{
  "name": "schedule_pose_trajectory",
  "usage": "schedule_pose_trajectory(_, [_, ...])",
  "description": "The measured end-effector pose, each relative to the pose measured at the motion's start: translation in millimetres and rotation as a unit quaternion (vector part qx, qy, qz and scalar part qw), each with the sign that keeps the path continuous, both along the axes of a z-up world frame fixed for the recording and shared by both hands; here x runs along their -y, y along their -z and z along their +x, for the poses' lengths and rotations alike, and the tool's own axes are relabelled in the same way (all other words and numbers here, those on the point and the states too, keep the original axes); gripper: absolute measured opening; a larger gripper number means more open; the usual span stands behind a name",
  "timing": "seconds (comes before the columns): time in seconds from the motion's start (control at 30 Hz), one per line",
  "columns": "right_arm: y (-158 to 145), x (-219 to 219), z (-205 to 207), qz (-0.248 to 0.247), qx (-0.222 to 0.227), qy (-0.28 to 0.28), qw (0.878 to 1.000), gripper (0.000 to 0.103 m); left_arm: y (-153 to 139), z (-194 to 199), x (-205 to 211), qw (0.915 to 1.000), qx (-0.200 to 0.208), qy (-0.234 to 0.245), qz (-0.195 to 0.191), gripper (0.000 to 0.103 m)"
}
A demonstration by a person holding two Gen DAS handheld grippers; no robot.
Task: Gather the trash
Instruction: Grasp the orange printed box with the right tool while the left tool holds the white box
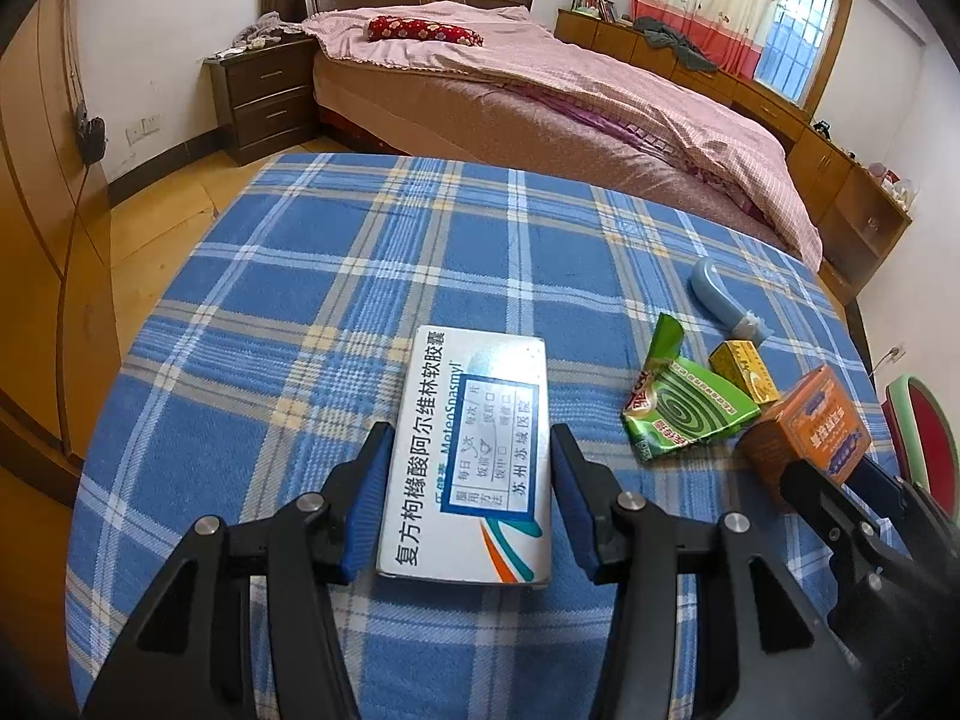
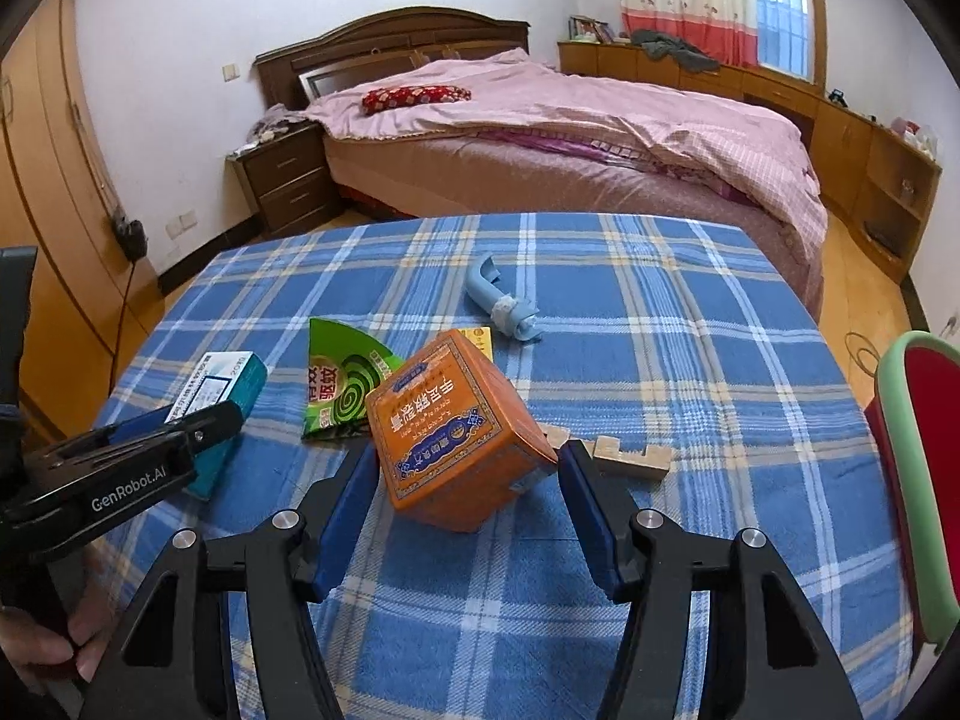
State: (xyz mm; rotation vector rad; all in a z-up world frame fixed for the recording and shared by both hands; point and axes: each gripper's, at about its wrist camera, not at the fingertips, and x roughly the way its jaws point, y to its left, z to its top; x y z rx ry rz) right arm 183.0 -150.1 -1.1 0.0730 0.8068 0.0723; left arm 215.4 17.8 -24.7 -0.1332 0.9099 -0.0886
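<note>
Left wrist view: left gripper (image 1: 468,480) pinches white medicine box (image 1: 474,462); right gripper (image 2: 465,510) spread around tilted orange box (image 2: 450,432)

My left gripper (image 1: 465,501) tilts down, its blue fingers (image 1: 366,498) straddling a box without clearly pressing it. My right gripper (image 2: 465,516) tilts down too, fingers (image 2: 591,516) parted, one beside an orange box (contact unclear). A hand (image 2: 42,654) grips the left handle.
</note>
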Motion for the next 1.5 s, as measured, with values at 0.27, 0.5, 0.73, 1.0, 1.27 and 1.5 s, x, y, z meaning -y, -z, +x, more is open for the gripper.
schedule_pose_trajectory(0.27, [-4, 7, -9, 0.022, 0.014, 0.006, 1.000, 0.060, 0, 0, -1, 1.0000, 0.001, -0.002, -0.002, 0.052])
schedule_pose_trajectory(0.5, [-21, 21, -30, 0.045, 0.034, 0.019, 0.998, 0.030, 0, -1, -1, 1.0000, 0.004, -0.005, -0.003, 0.052])
schedule_pose_trajectory(0.73, [-28, 36, -42, 0.055, 0.038, 0.025, 0.997, 0.031, -1, -4, 0, 0.9999, 0.009, -0.005, -0.001, 0.052])
schedule_pose_trajectory(1.0, [-11, 19, -21, 0.044, -0.004, -0.010, 0.999, 0.068, -5, -7, 1, 0.9999, 0.013, -0.001, -0.007, 0.052])
schedule_pose_trajectory(1.27, [2, 0, 5, 0.030, -0.030, 0.009, 0.999, 0.068, -4, -6, 0, 0.9999, 0.012, -0.002, -0.010, 0.052])
schedule_pose_trajectory(1.5, [9, 0, 11, 0.040, -0.037, 0.022, 0.998, 0.053, -4, -6, 0, 0.9999, 0.012, -0.001, -0.010, 0.052])
